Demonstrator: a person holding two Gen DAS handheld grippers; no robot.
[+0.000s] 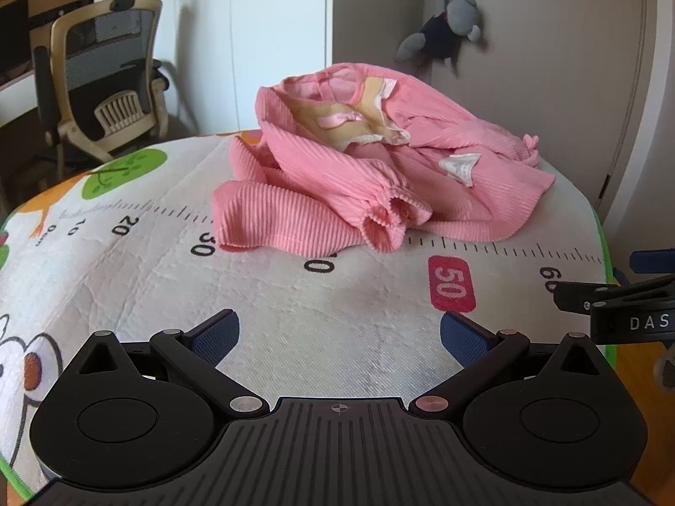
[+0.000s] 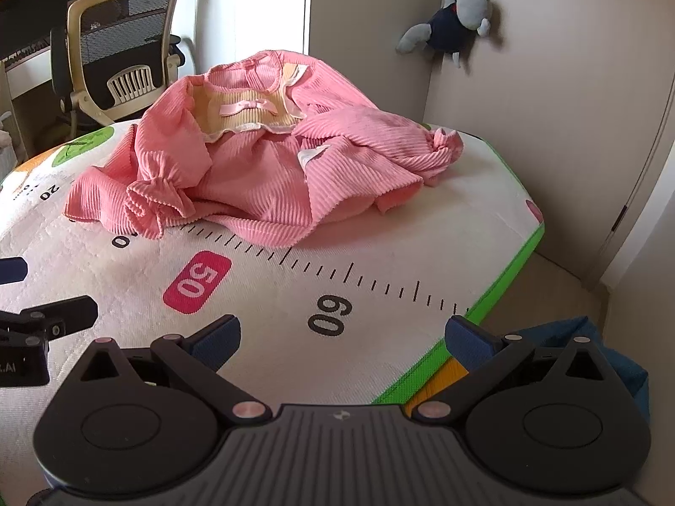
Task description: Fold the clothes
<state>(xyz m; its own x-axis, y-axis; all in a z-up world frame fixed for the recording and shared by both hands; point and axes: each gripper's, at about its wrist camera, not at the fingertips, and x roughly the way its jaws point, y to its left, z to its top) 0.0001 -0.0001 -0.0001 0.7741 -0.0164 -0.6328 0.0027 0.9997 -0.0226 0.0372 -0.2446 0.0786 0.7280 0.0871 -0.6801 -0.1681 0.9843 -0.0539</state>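
Observation:
A pink ribbed child's dress [image 1: 379,160] lies crumpled at the far side of the white printed mat [image 1: 295,337]. It has a cream yoke with a small pink bow. It also shows in the right wrist view [image 2: 270,160], with a knotted sleeve at its right end. My left gripper [image 1: 339,337] is open and empty, low over the mat, well short of the dress. My right gripper [image 2: 341,339] is open and empty near the mat's green right edge [image 2: 498,295]. Each gripper shows at the side of the other's view.
The mat carries a printed ruler and a red "50" label [image 1: 451,283]. An office chair [image 1: 101,80] stands beyond the mat at left. A grey plush toy [image 2: 455,17] hangs on the wall. A blue object [image 2: 607,358] lies on the floor at right.

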